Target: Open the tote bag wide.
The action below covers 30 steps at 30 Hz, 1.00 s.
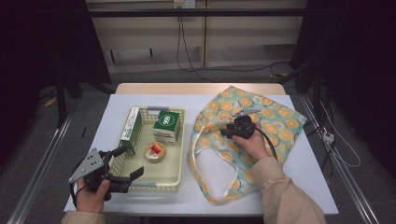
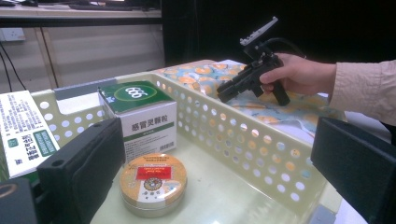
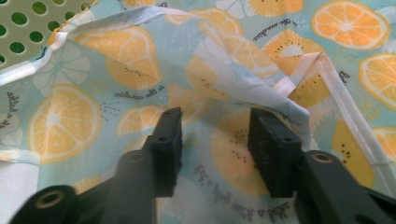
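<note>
A pale green perforated basket (image 1: 154,186) (image 2: 243,140) holds a green-and-white box marked 666 (image 1: 166,125) (image 2: 144,116), a taller green-and-white box (image 1: 131,128) (image 2: 23,130) along its left wall, and a round orange-lidded tin (image 1: 155,151) (image 2: 153,182). My left gripper (image 1: 130,161) (image 2: 215,186) is open wide at the basket's near left corner, pointing at the tin. A cloth bag printed with orange slices (image 1: 271,121) (image 3: 65,121) lies flat to the right. My right gripper (image 1: 225,131) (image 3: 215,126) hovers open just above the bag's left part, with nothing between its pads.
The bag's white-lined handle loop (image 1: 219,172) lies on the white table top (image 1: 303,177) toward the near edge. Metal rails (image 1: 42,158) run along both sides of the table. Cables (image 1: 336,144) trail on the floor at right and behind.
</note>
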Motion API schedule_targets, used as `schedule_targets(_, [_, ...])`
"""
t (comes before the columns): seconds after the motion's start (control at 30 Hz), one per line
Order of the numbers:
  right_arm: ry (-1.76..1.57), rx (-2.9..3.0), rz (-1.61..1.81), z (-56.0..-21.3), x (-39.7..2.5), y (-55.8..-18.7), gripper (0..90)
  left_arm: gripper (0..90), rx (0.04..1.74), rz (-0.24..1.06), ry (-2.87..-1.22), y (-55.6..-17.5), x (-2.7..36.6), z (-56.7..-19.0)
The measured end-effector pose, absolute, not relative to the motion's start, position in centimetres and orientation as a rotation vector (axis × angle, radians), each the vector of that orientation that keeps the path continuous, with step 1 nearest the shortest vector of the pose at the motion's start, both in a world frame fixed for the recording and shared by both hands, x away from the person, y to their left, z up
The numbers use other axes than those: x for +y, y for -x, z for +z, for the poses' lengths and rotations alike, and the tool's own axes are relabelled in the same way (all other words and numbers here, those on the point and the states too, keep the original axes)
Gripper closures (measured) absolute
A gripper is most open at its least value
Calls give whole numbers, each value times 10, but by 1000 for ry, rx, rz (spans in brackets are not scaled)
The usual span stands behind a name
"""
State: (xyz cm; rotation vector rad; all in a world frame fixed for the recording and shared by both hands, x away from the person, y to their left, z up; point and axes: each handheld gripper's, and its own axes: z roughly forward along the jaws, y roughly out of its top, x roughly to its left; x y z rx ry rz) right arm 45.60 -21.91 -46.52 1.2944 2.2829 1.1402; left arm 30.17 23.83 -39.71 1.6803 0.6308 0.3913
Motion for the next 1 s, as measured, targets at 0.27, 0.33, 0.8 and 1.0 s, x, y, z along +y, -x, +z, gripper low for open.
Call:
schedule_targets(0.27, [-1168,2350,1146,-445,-212,-434,462,29,636,391,-1677,-301,238,-396])
schedule_targets(0.33, [-1131,2365,1142,-443,-212,-427,455,29,638,391,-1673,-300,238,-396])
schedule_targets(0.8, [-1085,2420,1025,-456,-244,-400,455,29,626,384,-1685,-304,232,-396])
schedule_targets(1.0, [-1096,2401,1039,-462,-244,-399,505,29,614,378,-1688,-305,229,-396])
